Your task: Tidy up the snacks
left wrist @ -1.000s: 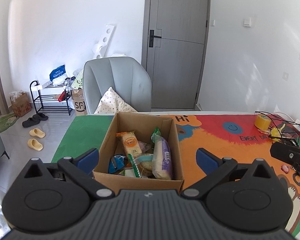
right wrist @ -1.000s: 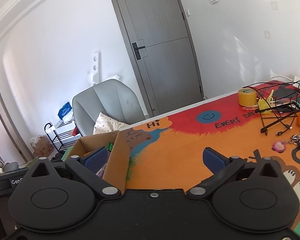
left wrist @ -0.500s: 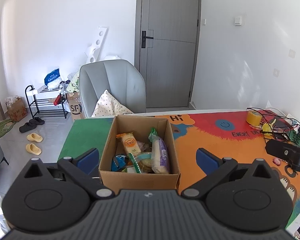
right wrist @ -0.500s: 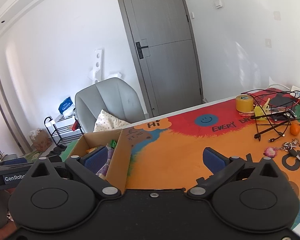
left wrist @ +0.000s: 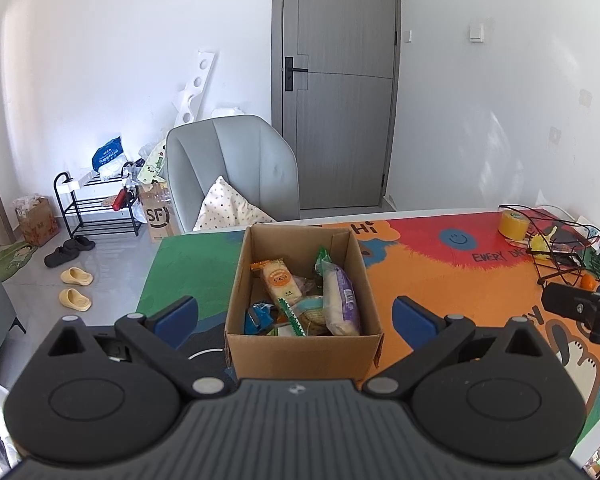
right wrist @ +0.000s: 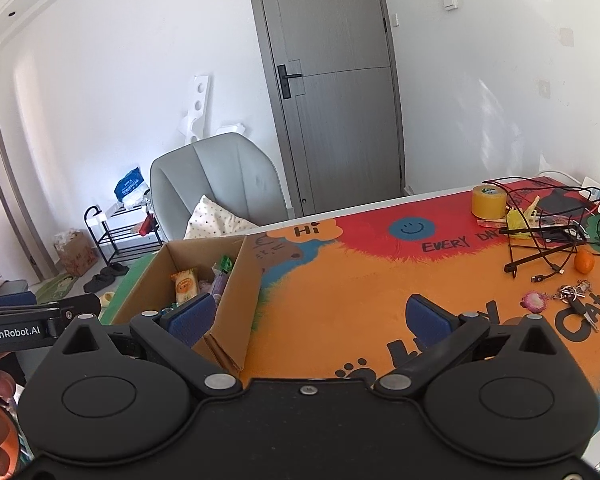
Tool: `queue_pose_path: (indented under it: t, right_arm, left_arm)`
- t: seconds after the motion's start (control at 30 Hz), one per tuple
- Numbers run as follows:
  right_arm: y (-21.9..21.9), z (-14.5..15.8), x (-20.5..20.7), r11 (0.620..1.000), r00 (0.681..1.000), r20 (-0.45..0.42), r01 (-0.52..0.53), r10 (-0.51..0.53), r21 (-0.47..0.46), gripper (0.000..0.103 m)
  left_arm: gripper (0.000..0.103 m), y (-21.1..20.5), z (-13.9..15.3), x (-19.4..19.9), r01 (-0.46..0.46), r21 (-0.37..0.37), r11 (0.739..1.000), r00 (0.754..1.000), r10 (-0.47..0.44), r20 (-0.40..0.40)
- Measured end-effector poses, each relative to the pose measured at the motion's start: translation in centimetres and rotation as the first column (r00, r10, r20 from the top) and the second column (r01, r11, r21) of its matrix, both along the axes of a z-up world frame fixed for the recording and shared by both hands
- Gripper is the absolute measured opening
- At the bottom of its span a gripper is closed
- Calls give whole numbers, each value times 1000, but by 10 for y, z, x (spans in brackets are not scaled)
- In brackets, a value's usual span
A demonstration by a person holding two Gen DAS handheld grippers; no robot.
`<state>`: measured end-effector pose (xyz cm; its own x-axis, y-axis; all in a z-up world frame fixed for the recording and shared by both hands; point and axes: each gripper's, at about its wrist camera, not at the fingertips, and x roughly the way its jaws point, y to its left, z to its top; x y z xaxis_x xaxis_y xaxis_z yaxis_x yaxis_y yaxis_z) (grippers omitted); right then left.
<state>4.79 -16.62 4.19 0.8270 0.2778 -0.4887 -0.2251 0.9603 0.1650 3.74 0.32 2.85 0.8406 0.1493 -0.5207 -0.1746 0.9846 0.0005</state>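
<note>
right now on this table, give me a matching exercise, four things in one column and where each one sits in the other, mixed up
Things:
1. purple-and-white snack pack
2. yellow tape roll
3. small orange fruit
4. key bunch

Places:
a. on the red part of the mat, far side of the table
b. inside the cardboard box, against its right wall
c. on the orange part of the mat, by the black "CAt" lettering
d. beside the tangle of black cables

Pairs: 1-b, 2-a, 3-d, 4-c
</note>
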Motion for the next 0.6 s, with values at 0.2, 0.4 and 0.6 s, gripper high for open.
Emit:
queue_pose_path:
  t: [0.2, 0.4, 0.6]
  right_arm:
    - [2, 0, 0, 1000, 1000, -6, 2, -2, -14, 103]
    - [2, 0, 0, 1000, 1000, -4, 0, 0, -24, 103]
    - [2, 0, -1, 1000, 1000, -11, -6, 6, -26, 103]
  left_arm:
    - [103, 2, -3, 4, 2, -3, 1000, 1000, -2, -17]
    - [103, -1, -3, 5, 12, 1, 1000, 1000, -12, -20]
    - [103, -3, -5, 4, 24, 1, 1000, 999, -24, -25]
